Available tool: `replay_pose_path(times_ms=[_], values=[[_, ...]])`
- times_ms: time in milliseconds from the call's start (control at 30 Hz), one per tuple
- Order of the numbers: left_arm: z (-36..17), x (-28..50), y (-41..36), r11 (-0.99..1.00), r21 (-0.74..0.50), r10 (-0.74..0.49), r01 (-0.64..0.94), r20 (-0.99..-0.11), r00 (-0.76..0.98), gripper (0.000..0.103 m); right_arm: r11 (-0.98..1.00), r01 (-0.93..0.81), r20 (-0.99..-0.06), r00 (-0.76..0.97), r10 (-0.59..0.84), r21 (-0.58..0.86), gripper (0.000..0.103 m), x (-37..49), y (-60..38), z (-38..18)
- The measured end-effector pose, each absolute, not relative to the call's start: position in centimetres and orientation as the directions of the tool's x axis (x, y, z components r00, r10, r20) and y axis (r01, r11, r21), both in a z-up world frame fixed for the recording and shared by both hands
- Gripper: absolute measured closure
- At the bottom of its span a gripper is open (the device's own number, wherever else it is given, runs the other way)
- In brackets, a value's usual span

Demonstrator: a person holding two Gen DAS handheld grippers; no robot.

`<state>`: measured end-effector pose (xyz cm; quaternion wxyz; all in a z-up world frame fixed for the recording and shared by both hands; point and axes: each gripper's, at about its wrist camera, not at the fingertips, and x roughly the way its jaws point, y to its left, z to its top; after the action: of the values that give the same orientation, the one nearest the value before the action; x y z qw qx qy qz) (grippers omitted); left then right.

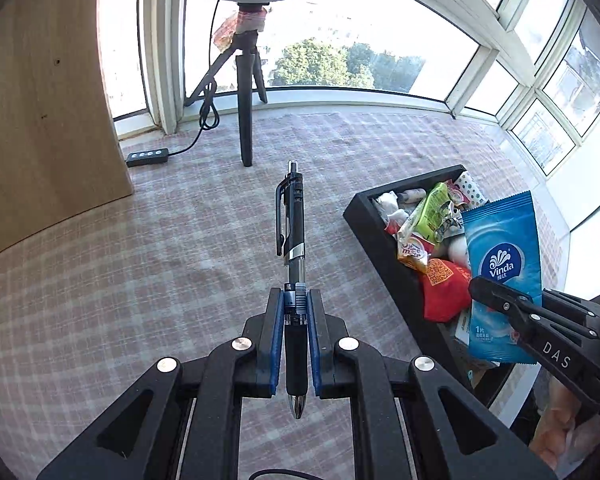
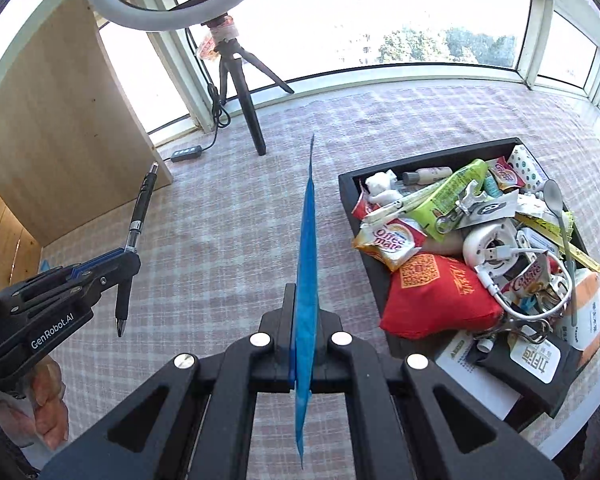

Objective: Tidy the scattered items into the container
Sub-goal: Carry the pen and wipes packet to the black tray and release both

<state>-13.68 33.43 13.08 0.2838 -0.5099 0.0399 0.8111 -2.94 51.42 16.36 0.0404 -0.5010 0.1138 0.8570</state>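
Item: black pen (image 1: 293, 240), clamped by left gripper (image 1: 294, 312) above the checked tablecloth (image 1: 140, 260), left of the black container (image 2: 356, 184); long axis along the fingers, clicker forward, tip back. Item: blue Vinda packet (image 2: 307, 248), pinched edge-on by right gripper (image 2: 305, 344). Risk: the heaped container may shed added items; the smooth pen may slide lengthwise.

Sunlit bay windows (image 1: 380, 40) behind a checked tablecloth (image 1: 140, 240), ring light (image 2: 172, 0), wooden panel (image 1: 40, 100).
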Motion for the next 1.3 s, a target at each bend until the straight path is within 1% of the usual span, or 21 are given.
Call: replay_pose_path(times_ms=[100,400,600,700,733,767,800,833,867,1100,1300], values=[[13.5,-12.3,38.6,-0.806,-0.232,0.441,-0.544,-0.849,-0.292,0.093,-0.959,-0.238,-0.865,-0.501,-0.012,0.151,0.100,-1.9,55.5,18.2],[14.2,-10.0,50.4,-0.729,-0.209,0.461,-0.652,-0.853,-0.242,0.093,-0.923,-0.348,-0.866,-0.498,0.035,0.162,0.100,0.1,65.9,17.4],[14.5,-9.8,54.9,-0.701,-0.173,0.450,-0.692,-0.860,-0.240,0.093,-0.903,-0.388,-0.869,-0.494,0.033,0.186,0.100,1.0,69.7,16.8],[14.4,-9.9,56.4,-0.692,-0.161,0.442,-0.704,-0.865,-0.237,0.092,-0.901,-0.382,-0.868,-0.496,0.009,0.208,0.100,0.9,70.4,16.5],[14.3,-10.1,56.8,-0.697,-0.154,0.433,-0.700,-0.869,-0.240,0.087,-0.901,-0.373,-0.865,-0.501,-0.002,0.219,0.100,0.7,70.5,16.5],[14.2,-10.3,57.2,-0.700,-0.151,0.426,-0.698,-0.872,-0.239,0.080,-0.902,-0.370,-0.864,-0.503,-0.008,0.223,0.093,0.5,70.6,16.5],[14.2,-10.3,57.4,-0.696,-0.150,0.429,-0.702,-0.871,-0.240,0.067,-0.901,-0.373,-0.868,-0.496,-0.008,0.221,0.085,0.3,70.7,16.5],[14.4,-10.3,57.5,-0.692,-0.144,0.433,-0.707,-0.867,-0.248,0.064,-0.897,-0.383,-0.869,-0.495,-0.001,0.219,0.065,0.2,70.8,16.6],[14.5,-10.3,57.5,-0.691,-0.136,0.432,-0.710,-0.865,-0.255,0.065,-0.897,-0.385,-0.861,-0.509,0.009,0.218,0.055,0.2,70.9,16.9],[14.7,-11.0,56.2,-0.708,-0.131,0.424,-0.693,-0.865,-0.269,0.065,-0.892,-0.395,-0.843,-0.537,0.030,0.220,0.054,0.5,71.4,17.7],[15.0,-11.9,52.7,-0.739,-0.137,0.416,-0.660,-0.864,-0.286,0.065,-0.891,-0.397,-0.833,-0.552,0.041,0.220,0.054,0.8,70.5,18.3]])
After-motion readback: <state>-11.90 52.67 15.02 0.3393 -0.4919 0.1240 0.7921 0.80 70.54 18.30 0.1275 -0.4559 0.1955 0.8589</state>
